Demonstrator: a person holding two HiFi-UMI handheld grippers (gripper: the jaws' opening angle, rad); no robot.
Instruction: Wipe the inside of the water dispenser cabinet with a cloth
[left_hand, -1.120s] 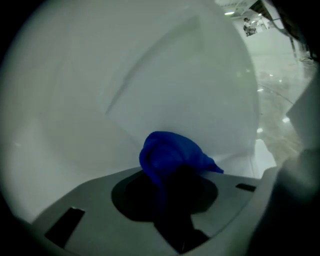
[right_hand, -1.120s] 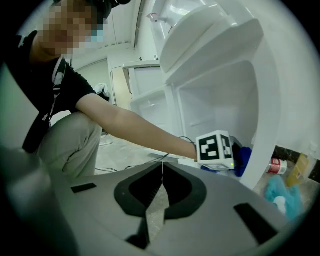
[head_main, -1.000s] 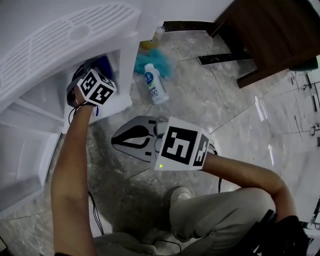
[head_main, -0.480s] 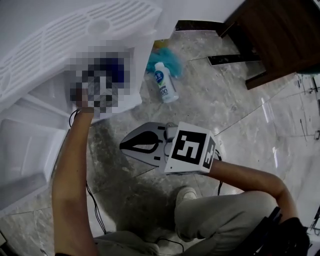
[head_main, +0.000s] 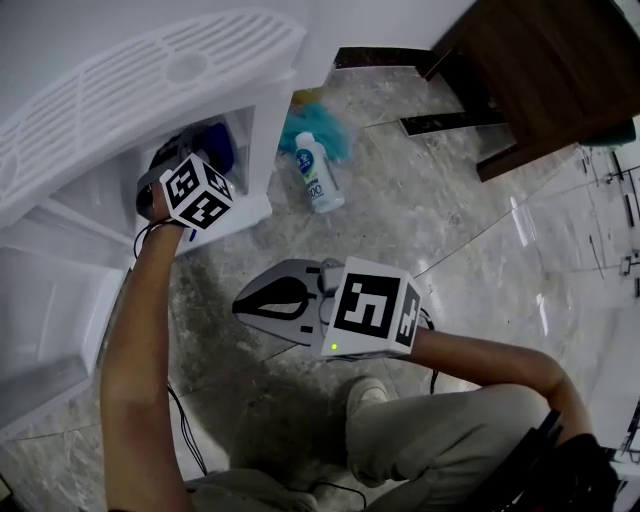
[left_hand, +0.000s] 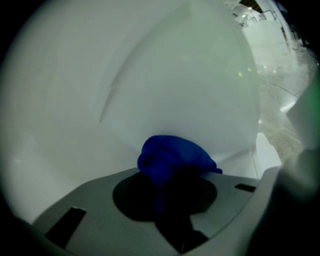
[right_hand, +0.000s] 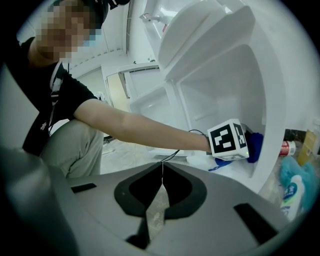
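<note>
left gripper (left_hand: 170, 180): jaws just closing tighter on bunched blue cloth (left_hand: 172, 157) | cloth: inside white plastic water dispenser cabinet (left_hand: 150, 75), same spot as before | right gripper (right_hand: 161, 172): clenched empty, still above grey marble floor (head_main: 450, 200)

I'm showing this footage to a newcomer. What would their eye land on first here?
The vivid blue cloth, bunched in the jaws of the left gripper, stands out against the white cabinet interior around it. Next comes the right gripper, shut and empty, held over the marble floor. A white bottle lies on that floor beside something teal and fluffy.
</note>
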